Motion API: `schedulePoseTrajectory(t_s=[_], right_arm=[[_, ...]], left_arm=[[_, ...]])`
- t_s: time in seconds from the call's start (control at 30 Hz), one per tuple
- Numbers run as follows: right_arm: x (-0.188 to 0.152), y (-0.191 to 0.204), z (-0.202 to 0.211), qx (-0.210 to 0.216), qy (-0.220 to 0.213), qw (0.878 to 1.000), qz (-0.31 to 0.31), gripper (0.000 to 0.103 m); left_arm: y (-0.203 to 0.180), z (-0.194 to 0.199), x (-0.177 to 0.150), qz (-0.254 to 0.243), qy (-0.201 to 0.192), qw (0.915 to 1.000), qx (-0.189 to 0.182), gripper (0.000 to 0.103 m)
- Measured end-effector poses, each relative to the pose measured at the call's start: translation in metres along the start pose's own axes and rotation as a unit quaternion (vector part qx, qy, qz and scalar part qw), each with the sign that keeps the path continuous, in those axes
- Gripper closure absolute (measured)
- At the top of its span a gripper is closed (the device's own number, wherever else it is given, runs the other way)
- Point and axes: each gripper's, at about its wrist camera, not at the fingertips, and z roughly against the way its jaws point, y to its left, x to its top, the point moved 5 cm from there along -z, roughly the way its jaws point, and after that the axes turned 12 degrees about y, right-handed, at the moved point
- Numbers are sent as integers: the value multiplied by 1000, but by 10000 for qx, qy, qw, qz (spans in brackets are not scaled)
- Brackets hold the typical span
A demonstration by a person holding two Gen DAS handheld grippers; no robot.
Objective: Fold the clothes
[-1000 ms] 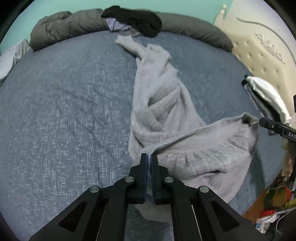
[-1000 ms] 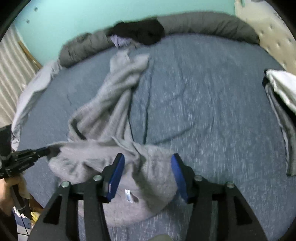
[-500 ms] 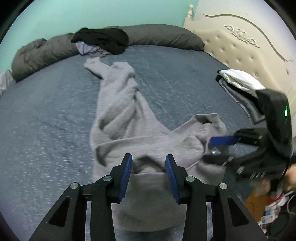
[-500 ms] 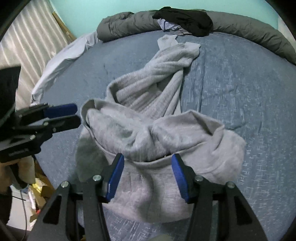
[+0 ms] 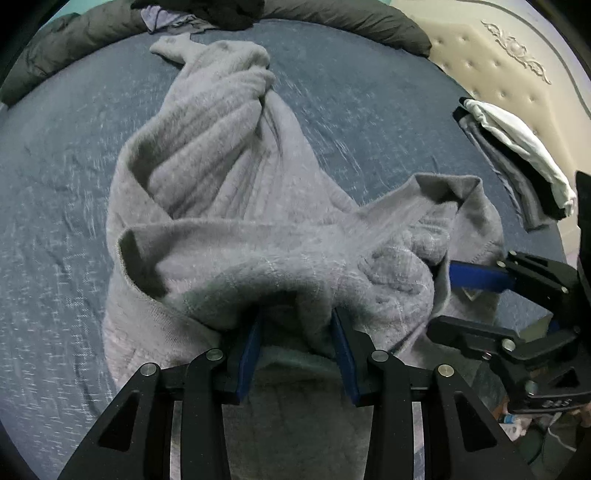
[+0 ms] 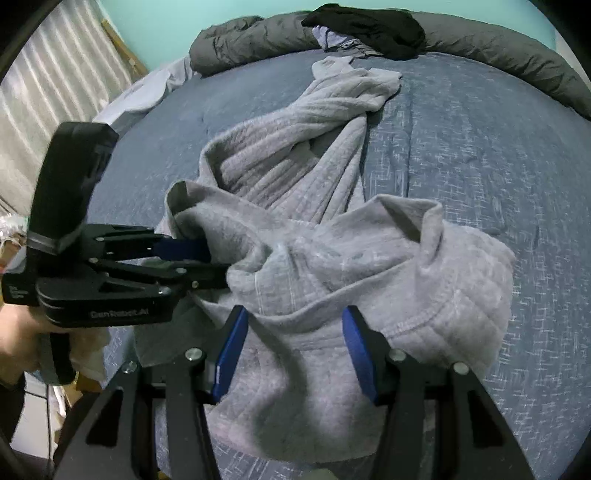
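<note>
A crumpled grey fleece sweater (image 5: 229, 173) (image 6: 295, 173) lies twisted on the blue bedspread (image 5: 55, 184), one sleeve reaching toward the far edge. My left gripper (image 5: 295, 321) is open, its tips buried under a thick fold at the sweater's near left side, with fabric between the fingers. From the right wrist view the left gripper (image 6: 199, 262) pokes into that same fold. My right gripper (image 6: 295, 332) is open over the near hem with loose fabric between its blue pads (image 6: 231, 350). The right gripper (image 5: 458, 306) also shows side-on at the sweater's right end.
A rolled dark grey duvet (image 6: 517, 48) with a black garment (image 6: 369, 26) on it lines the bed's far edge. A stack of folded clothes (image 5: 517, 147), white on top, sits by the cream headboard (image 5: 517, 55). A hand (image 6: 18, 332) holds the left gripper beside a curtain (image 6: 44, 92).
The left gripper, shut on the sweater's edge a second ago, has opened. Both grippers have moved in closer to the sweater's near folds. The right gripper has stayed open.
</note>
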Motion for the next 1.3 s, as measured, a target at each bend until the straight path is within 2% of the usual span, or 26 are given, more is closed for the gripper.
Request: schedulePoseTrajectory(t_s=[0.07,0.13,0.2,0.3,0.47,0.57,0.8,0.97,1.13,1.2,1.3], right_arm=[[2,3,-6,-46,65,9999,85,60],[4,6,-13,-138,121,9997,154,80],[3,6,-16,-229,125,9995,186,91],[1,5,-9,-203,-20,9997,160,98],[-9,12,11,-188,-199,9993,265,100],[-19,20,25,-142,-276,9988,380,100],[-26,32,56,32,-621,9971,436,100],[-12,44,98,93,-1062,9929,526,100],[29,31,123,-65,-1430,9894,255,100],[47,20,104,-236,-1173,9928,41,100],[56,4,51,-523,-415,9977,-84,100]], left_arm=[[4,12,-2,131,-152,9997,-158,63],[11,30,-5,340,-409,9980,-336,62],[22,51,-9,513,-681,9957,-376,60],[36,76,-16,614,-955,9929,-368,55],[61,93,-31,662,-1068,9920,-120,50],[72,95,-41,728,-1062,9916,-151,45],[77,82,-54,797,-995,9915,-262,43],[75,87,-50,801,-1099,9903,-295,43],[74,91,-45,826,-1186,9890,-300,41],[73,93,-43,836,-1221,9885,-302,40],[73,95,-41,851,-1274,9877,-305,40]])
